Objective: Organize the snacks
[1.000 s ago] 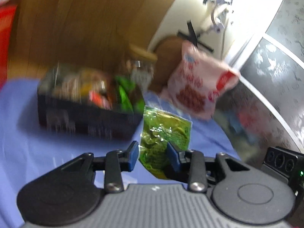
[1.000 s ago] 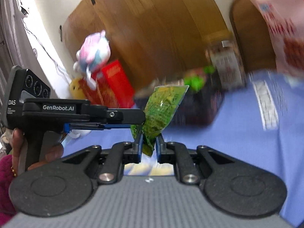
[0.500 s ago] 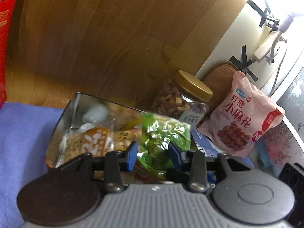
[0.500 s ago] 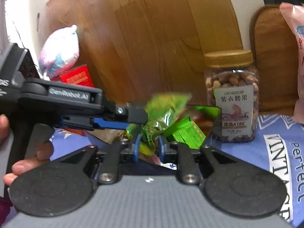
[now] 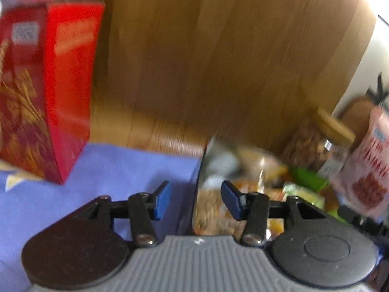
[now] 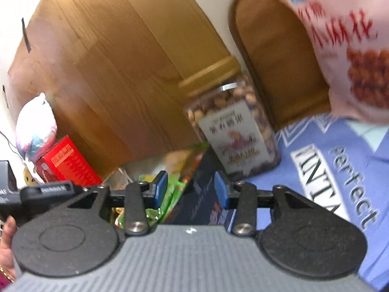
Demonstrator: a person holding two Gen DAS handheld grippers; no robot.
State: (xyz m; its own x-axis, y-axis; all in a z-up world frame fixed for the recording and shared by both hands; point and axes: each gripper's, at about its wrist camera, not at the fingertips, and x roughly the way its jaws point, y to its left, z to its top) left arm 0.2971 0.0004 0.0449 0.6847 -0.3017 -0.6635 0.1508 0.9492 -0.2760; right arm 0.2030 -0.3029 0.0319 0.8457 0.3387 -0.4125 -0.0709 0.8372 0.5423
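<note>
A dark snack box [image 5: 201, 168] with a shiny inner wall stands on the blue cloth, filled with several packets. A green packet [image 6: 175, 187] lies inside it among the others. My left gripper [image 5: 196, 202] hangs over the box's left wall, its jaws opening with nothing between them. My right gripper [image 6: 191, 191] hovers over the box's near right corner [image 6: 201, 202]; its jaws are opening too and grip nothing. The view is blurred by motion.
A red carton [image 5: 48, 92] stands left of the box, with a plush toy [image 6: 34, 126] on it. A jar of nuts [image 6: 233, 131] and a pink snack bag [image 6: 340, 36] stand right of the box. A wooden board [image 5: 218, 48] backs everything. A hand [image 6: 4, 233] holds the left tool.
Both grippers held the green packet and carried it over the box. Both have let go and it lies in the box. The left view has swung left toward the red carton.
</note>
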